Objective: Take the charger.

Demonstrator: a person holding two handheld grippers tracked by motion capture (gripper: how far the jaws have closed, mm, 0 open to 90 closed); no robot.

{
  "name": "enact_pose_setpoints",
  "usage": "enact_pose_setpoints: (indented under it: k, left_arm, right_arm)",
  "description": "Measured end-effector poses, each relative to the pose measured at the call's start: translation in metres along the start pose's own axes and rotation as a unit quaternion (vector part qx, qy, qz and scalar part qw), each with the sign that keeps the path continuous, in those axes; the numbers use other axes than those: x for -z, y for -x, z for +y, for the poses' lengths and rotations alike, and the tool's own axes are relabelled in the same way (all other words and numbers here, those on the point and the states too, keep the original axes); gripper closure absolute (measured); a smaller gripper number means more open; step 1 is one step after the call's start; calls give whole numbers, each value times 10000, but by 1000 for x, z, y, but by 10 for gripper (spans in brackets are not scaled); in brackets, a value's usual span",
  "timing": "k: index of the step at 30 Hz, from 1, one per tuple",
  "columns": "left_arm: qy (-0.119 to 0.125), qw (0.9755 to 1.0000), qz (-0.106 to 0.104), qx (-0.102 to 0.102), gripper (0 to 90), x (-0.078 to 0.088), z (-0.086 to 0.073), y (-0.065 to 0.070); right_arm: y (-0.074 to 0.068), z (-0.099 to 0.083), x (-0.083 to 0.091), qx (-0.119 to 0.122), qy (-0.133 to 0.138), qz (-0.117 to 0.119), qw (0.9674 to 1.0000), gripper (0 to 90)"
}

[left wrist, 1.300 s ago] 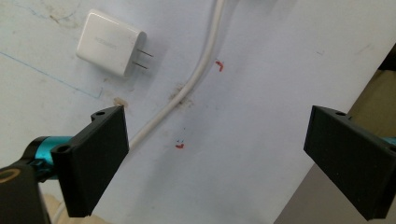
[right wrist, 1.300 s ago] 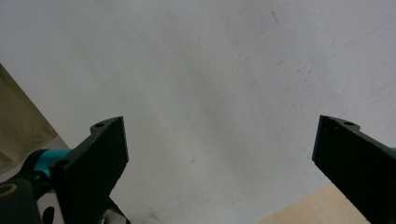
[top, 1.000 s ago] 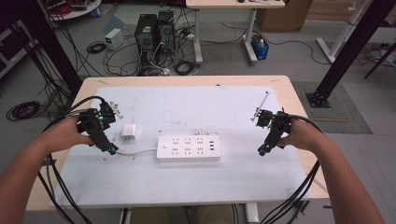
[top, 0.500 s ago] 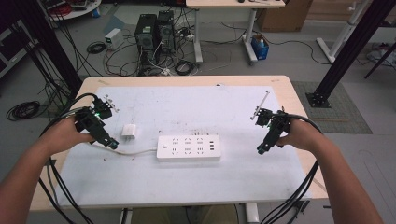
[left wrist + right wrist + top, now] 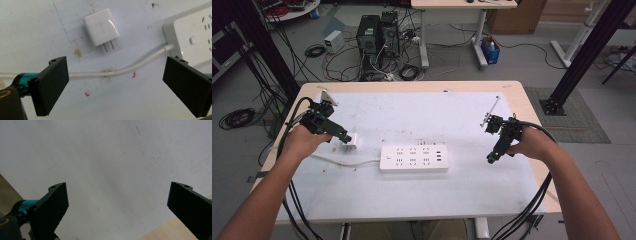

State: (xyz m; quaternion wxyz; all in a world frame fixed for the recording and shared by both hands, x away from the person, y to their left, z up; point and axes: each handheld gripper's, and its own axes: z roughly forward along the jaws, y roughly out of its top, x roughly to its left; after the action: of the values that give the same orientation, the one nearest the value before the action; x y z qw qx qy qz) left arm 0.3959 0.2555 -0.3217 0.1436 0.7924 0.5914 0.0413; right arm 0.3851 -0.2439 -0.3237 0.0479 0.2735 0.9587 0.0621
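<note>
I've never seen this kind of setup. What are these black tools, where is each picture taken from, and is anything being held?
A person holds a two-jaw gripper in each hand. One camera looks down from above; one more rides on each gripper, looking along its black jaws. In the high view the left gripper is near a white charger, and the right gripper is over bare table. A power strip with a white cord lies in the middle. Both grippers' jaws stand wide open, holding nothing. The left gripper view shows the charger's two prongs.
</note>
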Motion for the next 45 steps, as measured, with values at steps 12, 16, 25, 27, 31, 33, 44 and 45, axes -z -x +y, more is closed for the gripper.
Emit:
enact_pose_setpoints:
  k: [12, 16, 25, 27, 31, 33, 44, 45]
  left_arm:
    - [90, 9953, 348, 900, 66, -40, 20, -6]
    - [65, 9934, 428, 1063, 66, -49, 23, -8]
    - [48, 9908, 623, 1202, 66, -77, 28, -4]
    - [44, 9901, 689, 1219, 66, -83, 27, -3]
    - [6, 9893, 726, 1269, 66, -94, 26, -3]
    - [-20, 9893, 685, 1287, 66, -97, 26, -3]
    - [-86, 9883, 741, 1329, 183, -107, 27, -2]
    - [-102, 9884, 703, 1344, 205, -107, 27, -3]
  right_arm:
    - [2, 0, 0, -66, 34, -10, 10000, 29]
    - [3, -2, 0, -78, 50, -13, 10000, 29]
    - [4, -4, -1, -64, 91, -45, 9999, 29]
    - [3, -4, 0, -93, 114, -56, 9999, 29]
    - [2, -6, 2, -86, 141, -60, 9998, 29]
    - [2, -8, 2, -78, 158, -53, 9998, 29]
    - [2, -9, -2, -113, 152, -24, 9998, 29]
    - [2, -9, -2, -100, 146, -24, 9998, 29]
